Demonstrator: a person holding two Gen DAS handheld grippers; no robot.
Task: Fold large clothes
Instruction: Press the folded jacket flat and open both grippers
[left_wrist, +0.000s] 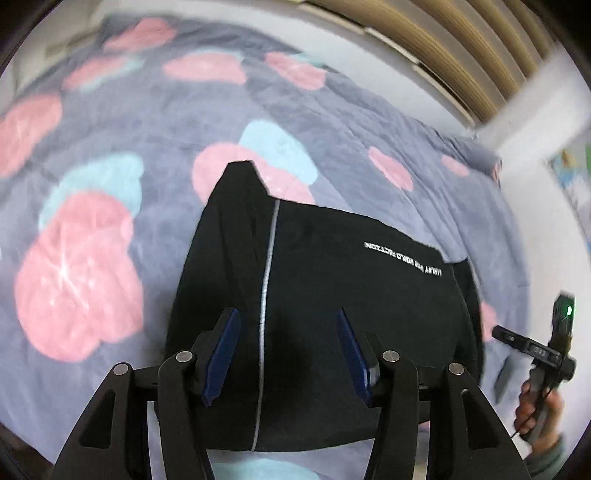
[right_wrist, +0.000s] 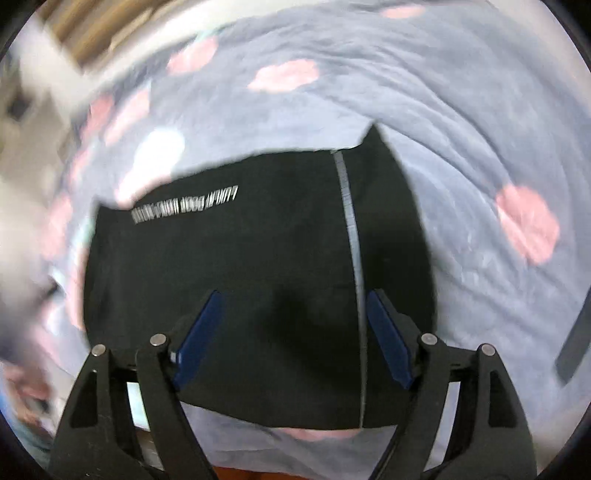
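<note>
Black garment (left_wrist: 332, 295) lies folded into a compact block on the grey bedspread (left_wrist: 110, 122) w/ pink blobs, silver stripe running front to back. Left gripper (left_wrist: 286, 354) and right gripper (right_wrist: 295, 332) both spread, nothing pinched — pads hang over the cloth's near part, prob. let go so the fold rests flat.

blur: white lettering (right_wrist: 184, 204) on black garment (right_wrist: 258, 258) unreadable in right view | cut off: right gripper (left_wrist: 532, 354) at left-view edge, jaws unseen | smeared: room (right_wrist: 29, 110) beyond bedspread (right_wrist: 480, 147)
</note>
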